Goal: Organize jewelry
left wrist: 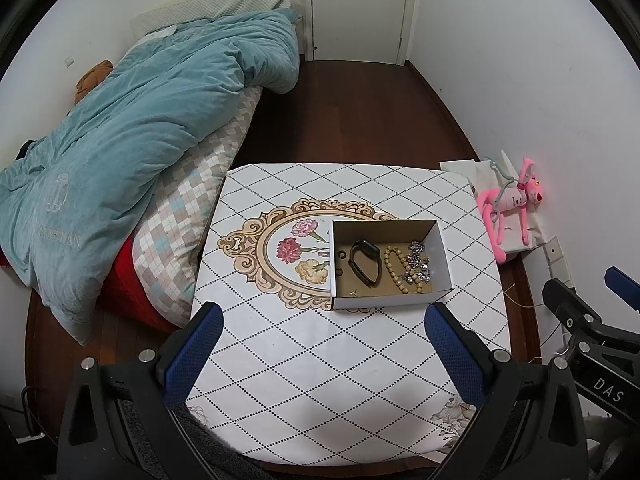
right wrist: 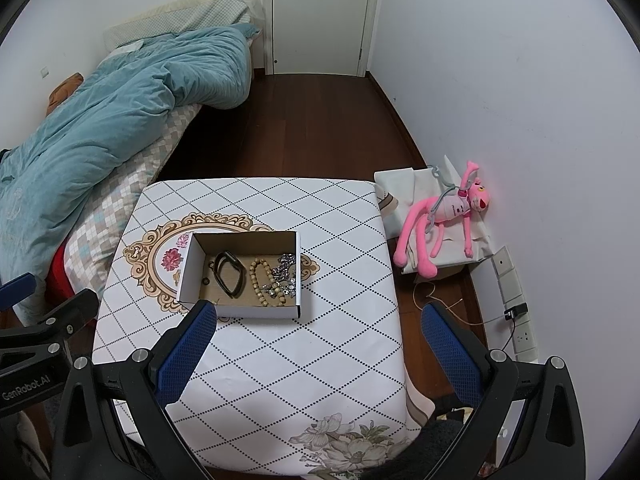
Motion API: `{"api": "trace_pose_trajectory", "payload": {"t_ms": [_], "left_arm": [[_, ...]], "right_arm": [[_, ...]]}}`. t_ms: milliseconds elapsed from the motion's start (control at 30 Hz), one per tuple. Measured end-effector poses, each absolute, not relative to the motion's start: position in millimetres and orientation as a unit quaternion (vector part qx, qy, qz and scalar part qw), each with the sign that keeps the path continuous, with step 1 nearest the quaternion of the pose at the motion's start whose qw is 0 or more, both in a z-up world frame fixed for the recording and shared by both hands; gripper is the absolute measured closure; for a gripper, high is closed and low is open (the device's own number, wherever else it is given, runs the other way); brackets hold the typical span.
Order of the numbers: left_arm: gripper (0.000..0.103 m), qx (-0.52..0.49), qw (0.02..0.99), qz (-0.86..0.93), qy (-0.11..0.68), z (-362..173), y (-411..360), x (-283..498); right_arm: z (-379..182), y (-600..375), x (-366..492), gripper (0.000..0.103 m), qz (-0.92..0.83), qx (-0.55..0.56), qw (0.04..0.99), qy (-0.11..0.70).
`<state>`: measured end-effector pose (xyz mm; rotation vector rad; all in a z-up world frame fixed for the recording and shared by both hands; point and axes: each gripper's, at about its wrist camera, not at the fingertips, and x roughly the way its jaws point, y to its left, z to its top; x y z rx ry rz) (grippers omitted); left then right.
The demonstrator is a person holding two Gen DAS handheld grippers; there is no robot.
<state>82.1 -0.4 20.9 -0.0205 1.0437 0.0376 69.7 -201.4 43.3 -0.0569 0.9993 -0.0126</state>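
A white cardboard box (left wrist: 442, 258) (right wrist: 187, 276) sits on the patterned table (left wrist: 320, 360) (right wrist: 320, 360). Inside lie a black watch band (left wrist: 365, 263) (right wrist: 229, 278), a wooden bead bracelet (left wrist: 394, 270) (right wrist: 265, 284), a silver crystal chain (left wrist: 416, 264) (right wrist: 285, 274) and small dark rings (left wrist: 341, 264). My left gripper (left wrist: 324, 316) hovers open above the table, just short of the box. My right gripper (right wrist: 318, 316) is open too, near the box's front right corner, holding nothing. Each gripper's side shows at the edge of the other's view.
A bed with a teal duvet (left wrist: 132, 140) (right wrist: 100, 120) lies left of the table. A pink plush toy (left wrist: 516, 200) (right wrist: 444, 216) rests on white bags by the right wall. A closed door (right wrist: 320, 16) stands at the back. Wall sockets and a cable (right wrist: 516, 312) sit low right.
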Motion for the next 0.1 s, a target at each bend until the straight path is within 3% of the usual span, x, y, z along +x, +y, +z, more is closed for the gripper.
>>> {"api": "trace_pose_trajectory", "payload": {"t_ms": [100], "left_arm": [[0.0,-0.012,0.868,0.017,0.496,21.6,-0.8,81.7]], "right_arm": [[43.4,-200.5,69.2,0.0,-0.007,-0.029,0.878,0.478]]}}
